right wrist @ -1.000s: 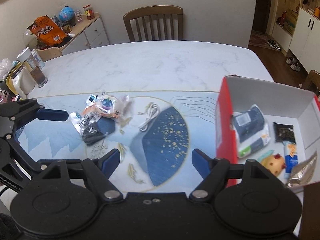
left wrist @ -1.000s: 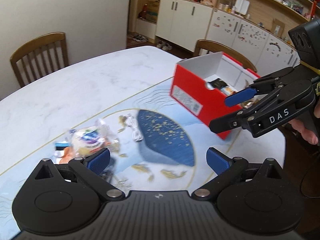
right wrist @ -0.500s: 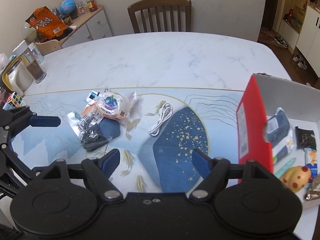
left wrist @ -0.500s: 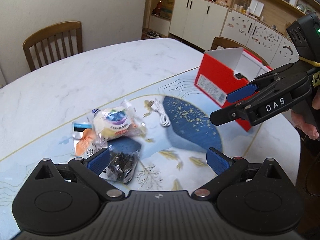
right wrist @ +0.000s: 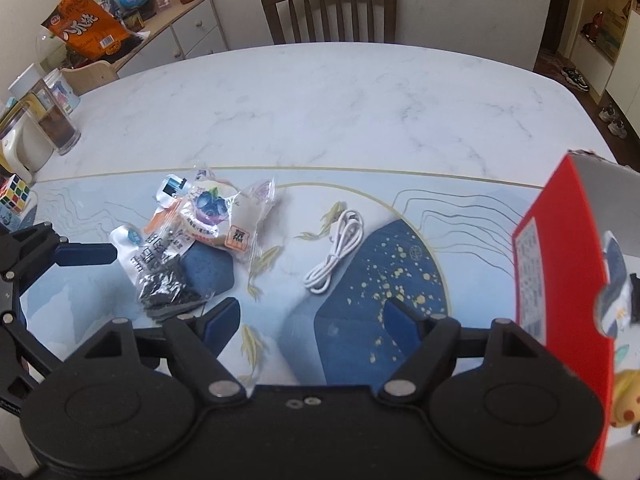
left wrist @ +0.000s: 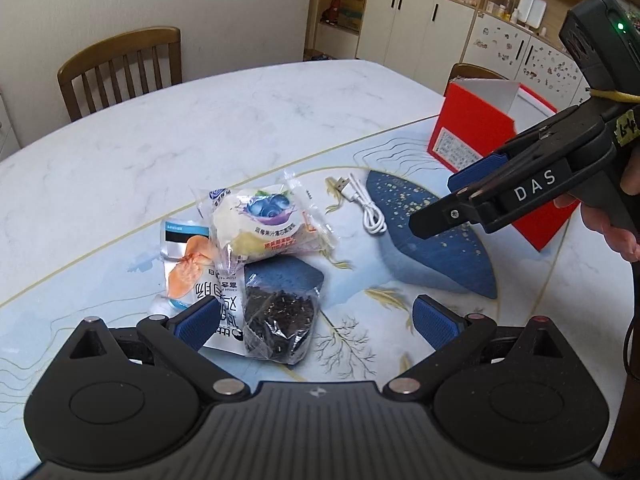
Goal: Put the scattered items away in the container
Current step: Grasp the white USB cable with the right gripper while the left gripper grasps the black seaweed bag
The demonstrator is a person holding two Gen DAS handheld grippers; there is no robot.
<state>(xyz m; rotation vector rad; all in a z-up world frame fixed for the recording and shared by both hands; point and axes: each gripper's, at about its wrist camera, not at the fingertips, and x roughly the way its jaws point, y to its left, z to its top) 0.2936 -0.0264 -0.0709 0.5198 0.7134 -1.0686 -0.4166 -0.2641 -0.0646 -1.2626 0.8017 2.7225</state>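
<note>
Here, left tool [left wrist: 316,322] spread wide above snack packets [left wrist: 256,236] on counter [left wrist: 200,128]. Right tool [right wrist: 312,320] likewise spread, empty, near white USB cable [right wrist: 336,252] and red box [right wrist: 560,264].

A heap of 4 overlapping snack packets [left wrist: 256,256], topped by a blueberry bun wrapper [left wrist: 264,220], lies beside a coiled white USB cable [left wrist: 366,210], well apart from the open red box [left wrist: 476,136] already holding items.

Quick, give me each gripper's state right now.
Left gripper: open, holding nothing, above the snack packets.
Right gripper: open, holding nothing, near the white cable.
</note>
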